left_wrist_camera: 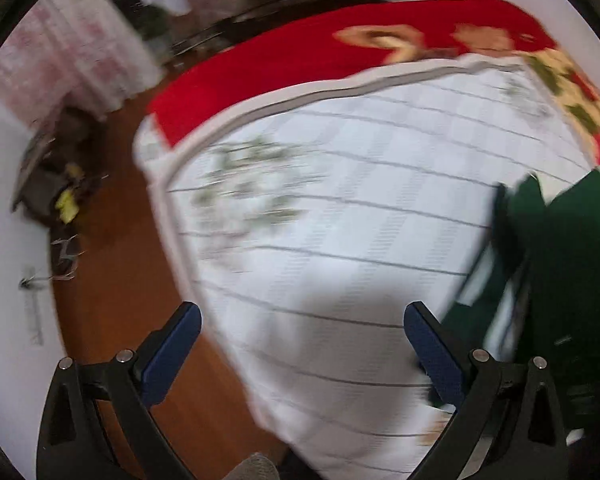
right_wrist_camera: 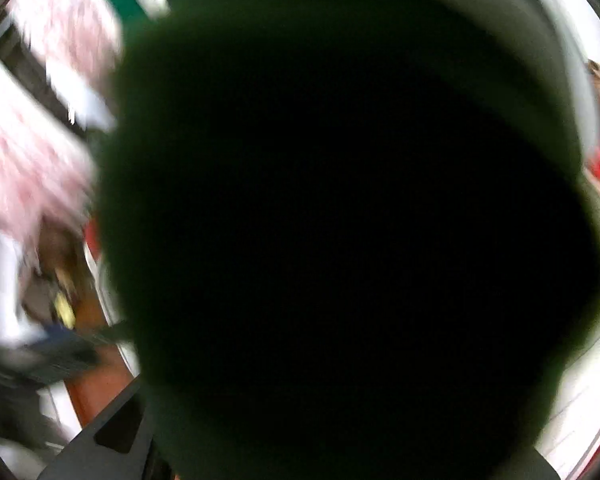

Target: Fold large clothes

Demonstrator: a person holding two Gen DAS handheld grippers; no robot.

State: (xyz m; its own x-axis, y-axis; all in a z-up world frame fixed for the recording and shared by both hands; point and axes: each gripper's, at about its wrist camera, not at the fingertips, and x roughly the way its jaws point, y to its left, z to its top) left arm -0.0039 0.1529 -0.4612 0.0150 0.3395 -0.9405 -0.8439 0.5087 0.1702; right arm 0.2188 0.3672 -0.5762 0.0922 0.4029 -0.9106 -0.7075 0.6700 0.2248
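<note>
Both views are smeared by motion blur, so fine detail is lost. In the left wrist view the left gripper (left_wrist_camera: pixel 302 344) has its jaws spread wide with nothing between them, above a white checked bed cover (left_wrist_camera: pixel 340 208) whose faint greenish print is too blurred to read. A red blanket (left_wrist_camera: pixel 268 64) with a floral border lies along the cover's far edge. The dark green garment (left_wrist_camera: pixel 568 264) sits at the right side of this view, on the cover and cut off by the frame edge; its shape and folds cannot be made out. Wooden floor (left_wrist_camera: pixel 112 312) shows to the left of the bed, with a blurred heap of dark and yellow clutter beyond. In the right wrist view the same green cloth (right_wrist_camera: pixel 340 220) fills nearly the whole lens as a dark mass, hiding the right gripper's fingertips; only a grey part of its frame (right_wrist_camera: pixel 112 436) shows at lower left, so I cannot tell whether its jaws are clenched on the fabric.
</note>
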